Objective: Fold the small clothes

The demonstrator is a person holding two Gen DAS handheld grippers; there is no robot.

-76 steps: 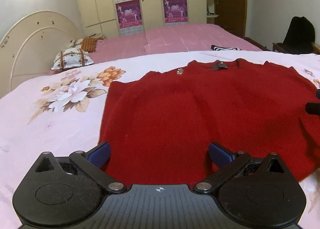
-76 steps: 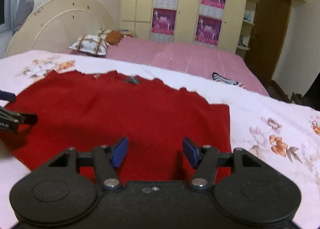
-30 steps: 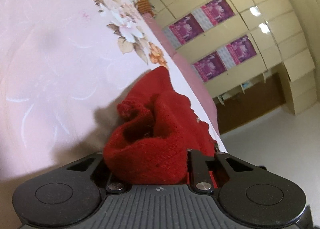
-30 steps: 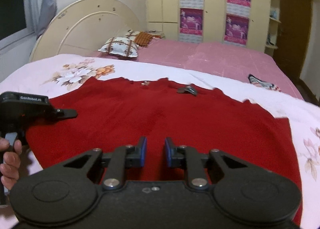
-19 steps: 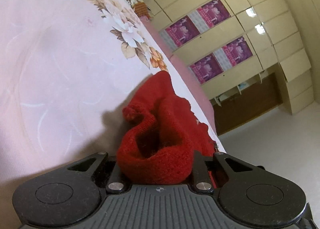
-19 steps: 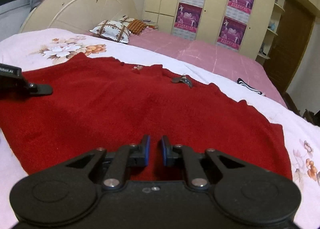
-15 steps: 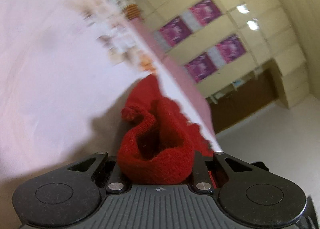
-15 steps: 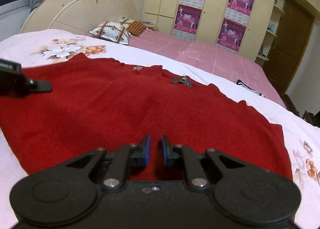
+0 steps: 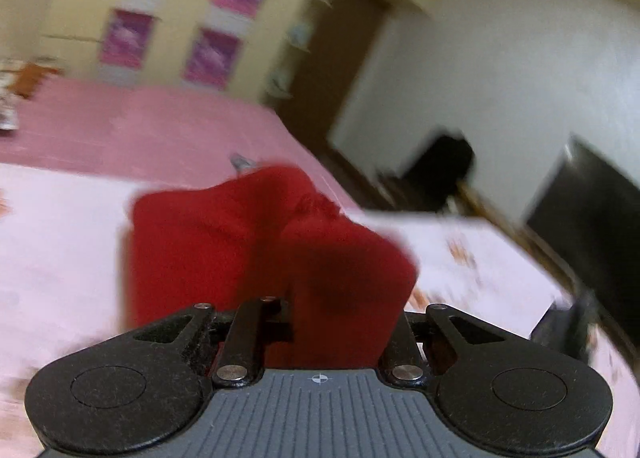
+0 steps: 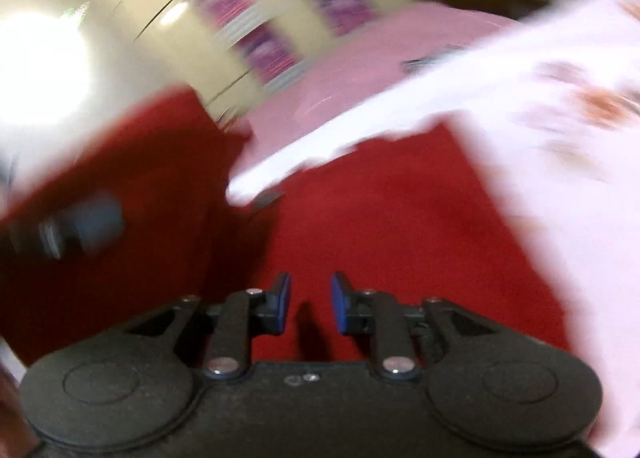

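A red knitted sweater lies on the floral bedspread. My left gripper is shut on a bunched edge of the sweater and holds it lifted, folded over the rest. In the right wrist view the sweater spreads under my right gripper, whose blue pads stand a narrow gap apart with nothing visibly between them, just over the cloth. The raised flap hangs at the left with the left gripper blurred in front of it. Both views are motion-blurred.
A pink bed lies behind, with a yellow wardrobe with purple posters beyond it. A dark door, a black bag on a chair and a dark screen stand to the right.
My left gripper has swung the held sweater edge up and across to the right. My right gripper has tilted and its pads have parted slightly.
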